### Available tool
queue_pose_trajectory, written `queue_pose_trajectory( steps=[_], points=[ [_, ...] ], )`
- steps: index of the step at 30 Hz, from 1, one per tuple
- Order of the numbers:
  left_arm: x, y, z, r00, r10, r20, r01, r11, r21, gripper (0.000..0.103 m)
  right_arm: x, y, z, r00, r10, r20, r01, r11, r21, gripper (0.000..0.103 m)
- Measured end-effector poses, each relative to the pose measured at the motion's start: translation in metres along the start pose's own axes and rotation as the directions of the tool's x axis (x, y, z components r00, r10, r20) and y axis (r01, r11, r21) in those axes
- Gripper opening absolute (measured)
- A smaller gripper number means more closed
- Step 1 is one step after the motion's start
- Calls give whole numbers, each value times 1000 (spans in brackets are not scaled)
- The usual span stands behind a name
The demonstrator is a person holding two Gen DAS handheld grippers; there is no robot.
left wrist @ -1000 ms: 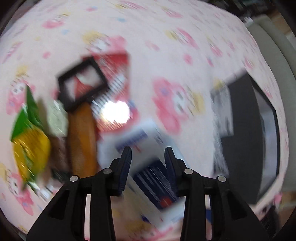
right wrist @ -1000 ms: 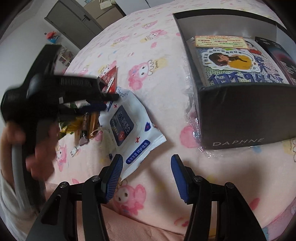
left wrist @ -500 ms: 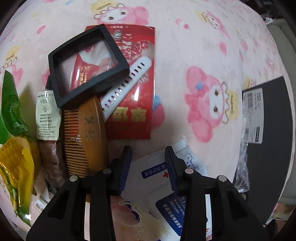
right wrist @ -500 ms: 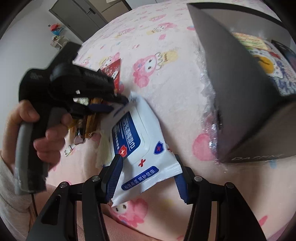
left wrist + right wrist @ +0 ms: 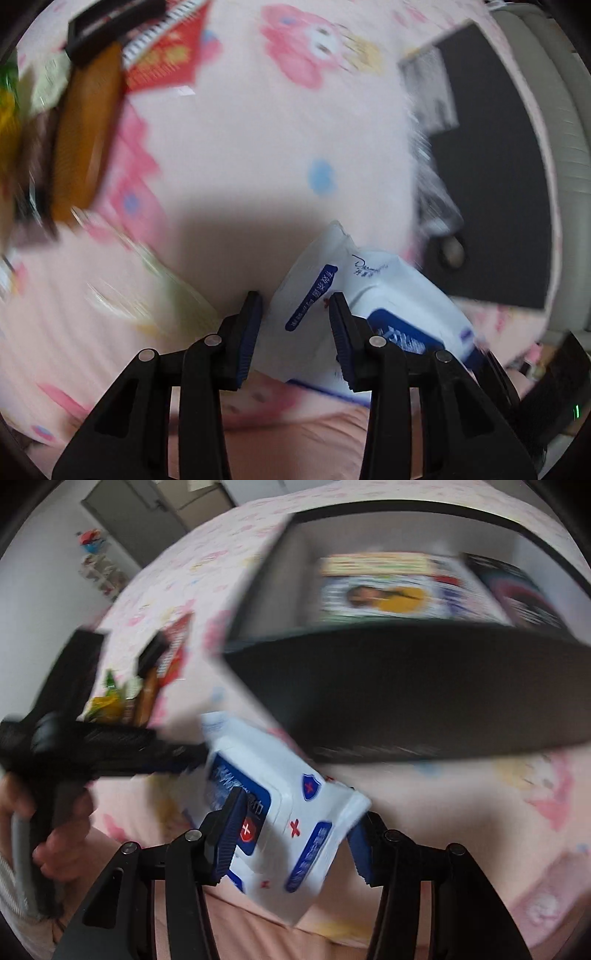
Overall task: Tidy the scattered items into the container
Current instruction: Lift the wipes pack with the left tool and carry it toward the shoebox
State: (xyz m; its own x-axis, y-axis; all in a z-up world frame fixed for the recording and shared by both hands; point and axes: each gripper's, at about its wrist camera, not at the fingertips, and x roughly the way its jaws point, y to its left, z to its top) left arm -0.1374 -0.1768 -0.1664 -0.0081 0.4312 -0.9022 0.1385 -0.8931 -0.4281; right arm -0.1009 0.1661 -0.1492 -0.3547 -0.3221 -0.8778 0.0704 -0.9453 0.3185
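Note:
A white and blue wet-wipes pack hangs tilted just above the pink bed cover, sharp against a blurred background. In the left wrist view my left gripper straddles one corner of the pack; its jaws stand as wide as before and the pack fills the gap. From the right wrist view, the left gripper meets the pack's far end. My right gripper has the near end between its fingers; its jaws are closing and both pads touch the pack. The black box stands just beyond.
The box holds a printed book and a dark packet. A pile lies to the left: wooden comb, red packet, black frame, yellow-green snack bag. A person's hand grips the left handle.
The wipes pack has come up off the bed between both grippers. The left gripper swung away from the pile toward the box. The right gripper moved onto the pack's near end.

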Motion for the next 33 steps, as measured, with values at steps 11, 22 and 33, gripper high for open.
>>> queue_pose_trajectory(
  steps=[11, 22, 33],
  points=[
    [-23, 12, -7, 997, 42, 61, -45, 998, 43, 38, -7, -28, -15, 996, -74, -47, 77, 995, 59, 48],
    [-47, 23, -31, 997, 64, 43, -70, 985, 156, 36, -21, -33, -15, 996, -88, 33, 85, 992, 91, 49],
    [-73, 53, -30, 999, 34, 15, -36, 981, 190, 30, -24, -31, -17, 998, -58, 7, 57, 995, 85, 54]
  ],
)
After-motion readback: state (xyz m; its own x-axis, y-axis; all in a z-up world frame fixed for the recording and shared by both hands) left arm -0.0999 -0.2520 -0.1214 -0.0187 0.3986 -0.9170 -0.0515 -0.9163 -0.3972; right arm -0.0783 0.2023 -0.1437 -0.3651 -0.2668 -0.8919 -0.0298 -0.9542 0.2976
